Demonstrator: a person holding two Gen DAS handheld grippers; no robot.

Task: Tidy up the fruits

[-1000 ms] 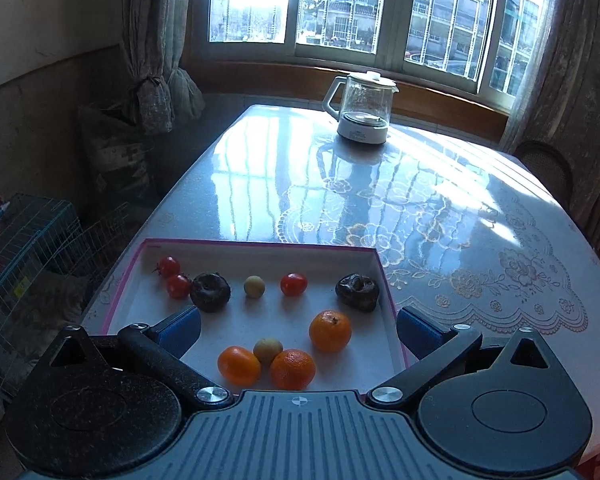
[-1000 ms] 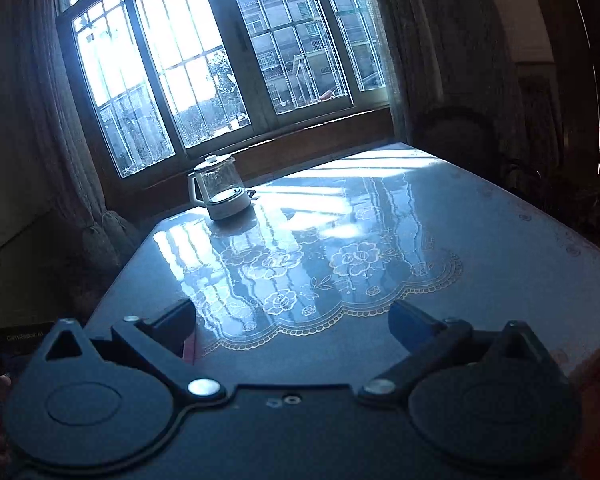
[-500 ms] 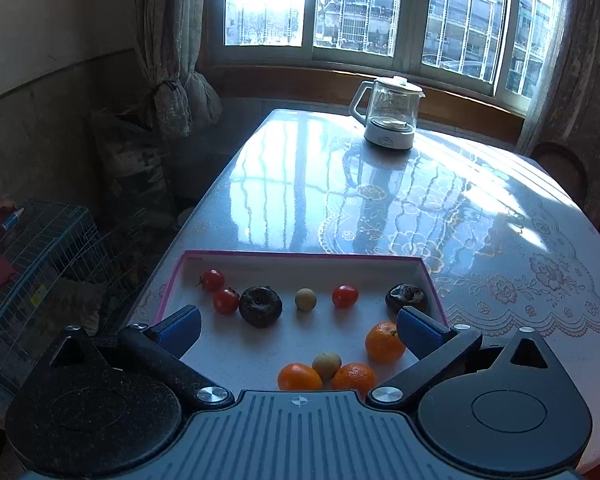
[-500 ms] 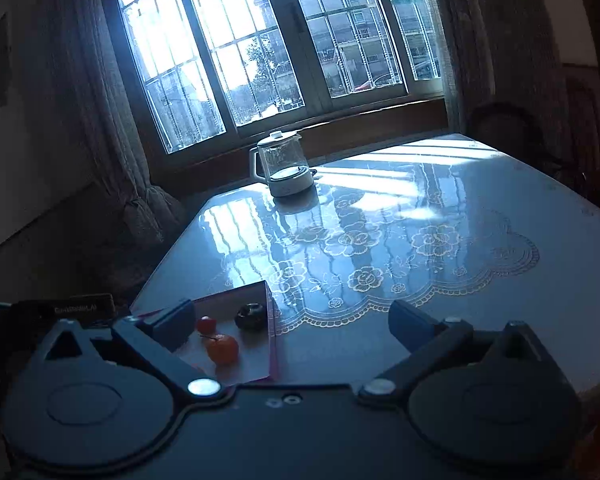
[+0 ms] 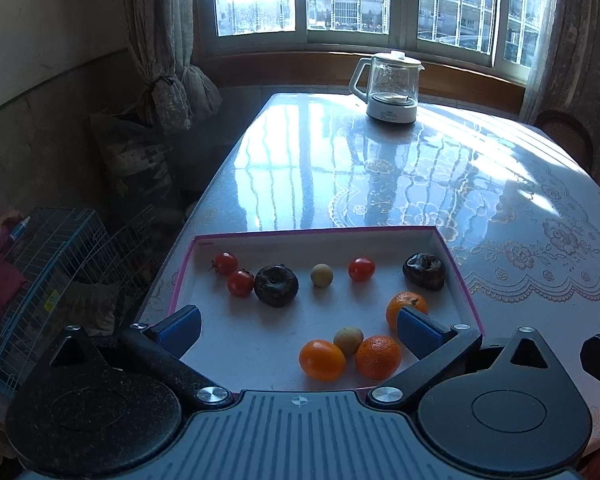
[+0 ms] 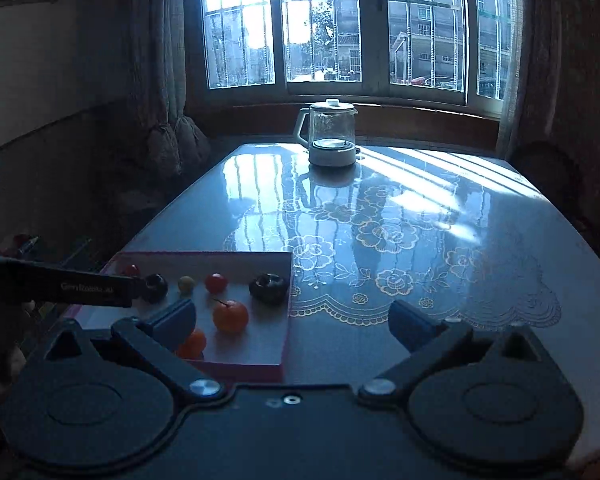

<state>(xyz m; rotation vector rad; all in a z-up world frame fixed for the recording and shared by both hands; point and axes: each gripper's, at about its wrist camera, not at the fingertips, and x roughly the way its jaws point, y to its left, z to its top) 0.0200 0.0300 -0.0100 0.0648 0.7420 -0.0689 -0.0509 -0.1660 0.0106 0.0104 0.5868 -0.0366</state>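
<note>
Inside the tray (image 5: 186,264), oranges (image 5: 378,357) lie toward 5 o'clock, tomatoes (image 5: 240,283) at 10. Both the left gripper (image 5: 298,326) and right gripper (image 6: 292,314) gape empty. Oranges look firm and light: pinch across the middle; tomatoes bruise, so squeeze gently.

Black plastic left gripper (image 5: 299,330) is showing blue finger pads (image 5: 414,327), silver pivot screws (image 5: 384,393) and a ribbed grey body (image 5: 300,436).
</note>
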